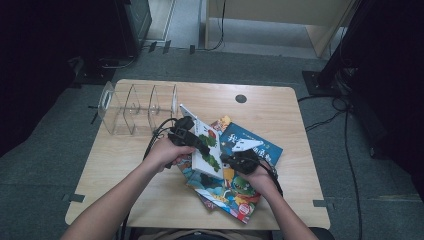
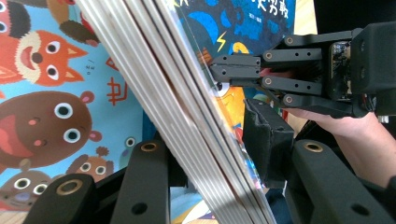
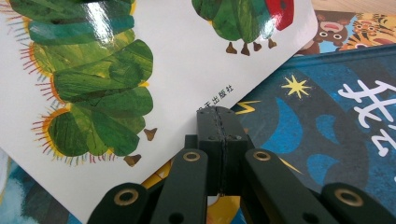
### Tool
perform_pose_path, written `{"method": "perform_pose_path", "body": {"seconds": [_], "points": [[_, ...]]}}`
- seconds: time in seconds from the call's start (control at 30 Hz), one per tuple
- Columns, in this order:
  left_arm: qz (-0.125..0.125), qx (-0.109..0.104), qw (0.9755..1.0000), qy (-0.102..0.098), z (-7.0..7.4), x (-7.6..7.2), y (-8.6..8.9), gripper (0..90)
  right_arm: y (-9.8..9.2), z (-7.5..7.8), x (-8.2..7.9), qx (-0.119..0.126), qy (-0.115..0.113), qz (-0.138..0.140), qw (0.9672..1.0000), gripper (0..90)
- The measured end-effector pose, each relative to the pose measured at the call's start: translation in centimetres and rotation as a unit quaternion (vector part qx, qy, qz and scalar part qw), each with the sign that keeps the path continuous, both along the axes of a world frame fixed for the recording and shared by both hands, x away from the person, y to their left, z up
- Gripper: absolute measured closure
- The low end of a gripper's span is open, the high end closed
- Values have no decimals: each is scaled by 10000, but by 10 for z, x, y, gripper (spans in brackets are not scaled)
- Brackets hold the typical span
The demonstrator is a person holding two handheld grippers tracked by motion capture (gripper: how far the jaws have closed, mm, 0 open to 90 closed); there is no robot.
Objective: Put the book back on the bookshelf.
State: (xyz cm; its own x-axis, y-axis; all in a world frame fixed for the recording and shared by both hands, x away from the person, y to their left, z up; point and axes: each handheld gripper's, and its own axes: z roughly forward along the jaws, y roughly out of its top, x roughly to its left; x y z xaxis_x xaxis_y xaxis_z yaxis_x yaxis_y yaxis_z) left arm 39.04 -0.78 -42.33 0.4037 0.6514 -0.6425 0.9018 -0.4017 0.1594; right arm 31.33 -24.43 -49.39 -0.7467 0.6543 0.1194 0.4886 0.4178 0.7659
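Observation:
A thick white board book with a green caterpillar [image 1: 207, 150] stands tilted up over a pile of picture books in the middle of the table. My left gripper [image 1: 202, 145] straddles its top edge. In the left gripper view the book's page edge [image 2: 187, 116] runs between the jaws, with the pads close to both faces and a thin gap on one side. My right gripper [image 1: 225, 158] is shut, and its tip [image 3: 219, 112] rests against the lower edge of the white cover [image 3: 187, 60]. The same tip [image 2: 219, 72] touches the cover in the left gripper view.
Under the white book lie a dark blue book [image 1: 255, 142] and a colourful animal book [image 1: 235, 192]. A clear acrylic file rack [image 1: 135, 107] stands at the back left of the wooden table [image 1: 125, 170]. Cables run across the floor to the right.

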Motion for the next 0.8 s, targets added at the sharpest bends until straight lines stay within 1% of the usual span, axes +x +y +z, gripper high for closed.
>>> {"method": "perform_pose_path", "body": {"seconds": [0.03, 0.27, 0.37, 0.43, 0.47, 0.5, 0.67, 0.73, 0.8], "points": [[-15, 13, 10000, -21, 0, 0, 0, 636, 0, 0, 0, 4, 1, -3, 10000, 898], [-4, 10, 10000, 7, 0, 3, -1, 663, 0, 0, 0, 4, -11, -20, 10000, 895], [-7, 13, 10000, 15, 0, 5, -1, 674, -1, 0, 0, 1, -20, -28, 10000, 873], [1, 32, 9999, -129, 2, 5, -1, 681, -1, 0, 0, -6, -30, -34, 10000, 841], [1, 32, 9999, -129, 2, 5, -1, 686, -1, 0, 0, -6, -30, -34, 10000, 841], [-8, 40, 9998, -198, 3, 5, -1, 686, -1, 0, 1, 5, -32, -24, 10000, 836], [-22, 61, 9999, -84, 3, 8, 1, 710, -1, 0, 1, -4, -64, 24, 10000, 767], [-33, 70, 10000, -51, 4, 9, 1, 719, -1, 0, 1, 22, -34, 50, 10000, 743], [-23, 37, 10000, -72, 5, 10, 2, 735, -1, 0, 2, 50, -8, 39, 10000, 714]]}}
